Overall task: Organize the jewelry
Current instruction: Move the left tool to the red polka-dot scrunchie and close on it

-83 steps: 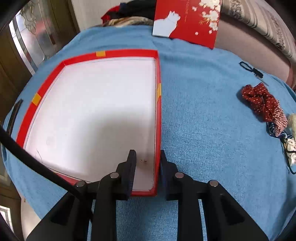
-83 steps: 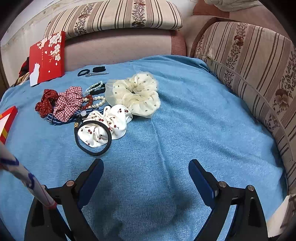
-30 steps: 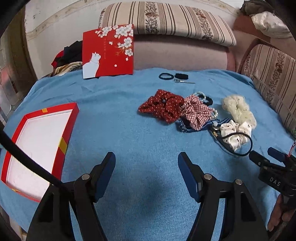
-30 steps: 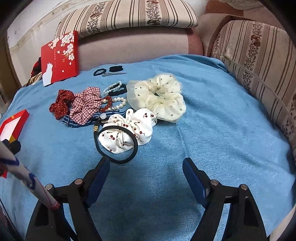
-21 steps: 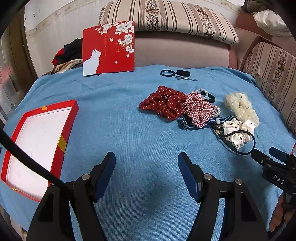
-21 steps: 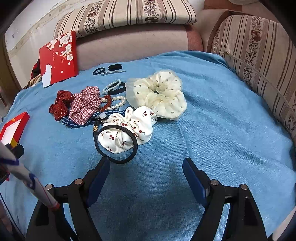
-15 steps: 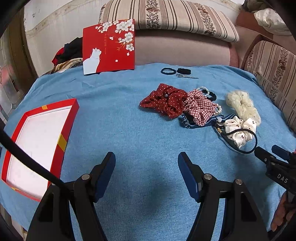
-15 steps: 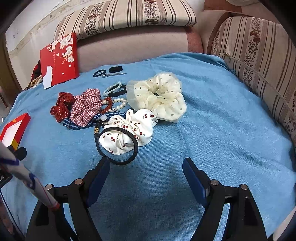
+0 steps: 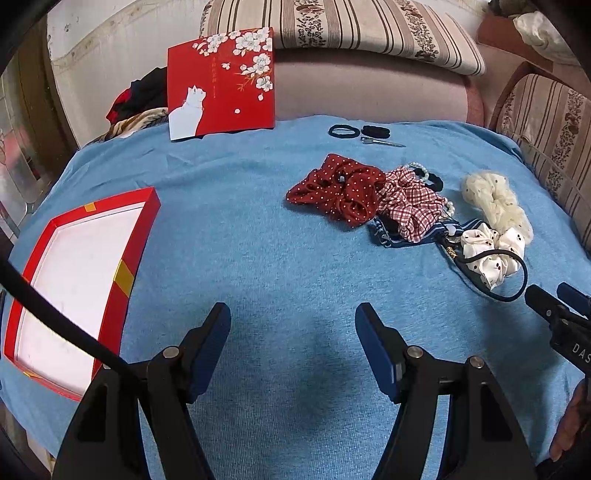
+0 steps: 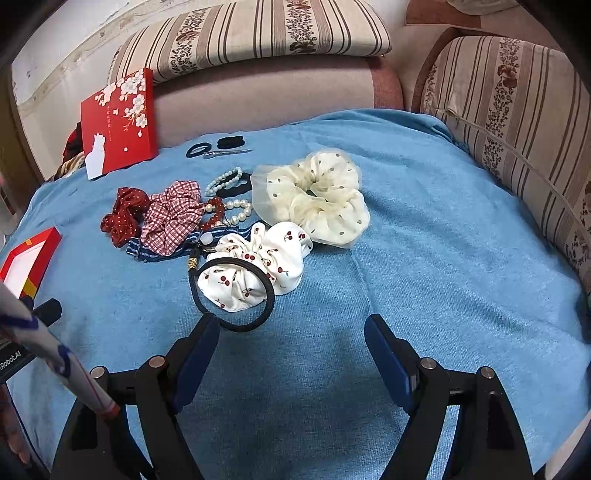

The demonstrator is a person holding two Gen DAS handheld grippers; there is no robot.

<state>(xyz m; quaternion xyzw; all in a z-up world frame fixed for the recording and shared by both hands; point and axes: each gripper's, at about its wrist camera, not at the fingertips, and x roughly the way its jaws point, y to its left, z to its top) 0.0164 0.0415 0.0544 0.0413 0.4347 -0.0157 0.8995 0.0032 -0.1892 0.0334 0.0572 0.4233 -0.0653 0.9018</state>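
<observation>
A: Striped sofa cushions [image 10: 255, 33] back a blue cloth [image 9: 266, 236]; where's the jewelry?

B: Mid-cloth, toward its right edge: scrunchies [image 10: 314, 195], pearl bracelets [image 10: 236, 212], hair tie [image 10: 232, 291] heaped together. Red tray [image 9: 136, 236] sits at the left edge, lid [image 9: 221, 81] propped at the far edge.

A: Grippers?

B: Left gripper [image 9: 293, 347] and right gripper [image 10: 291, 350] both spread wide over bare cloth, holding nothing.

tray [image 9: 138, 236] at left on cloth [image 9: 258, 240]; scrunchie pile [image 9: 406, 206] to its right. hair tie [image 10: 232, 291] at pile's near edge, lying on 1 scrunchie [image 10: 258, 269]. box lid [image 9: 221, 85] behind, leaning on sofa [image 9: 369, 88].
</observation>
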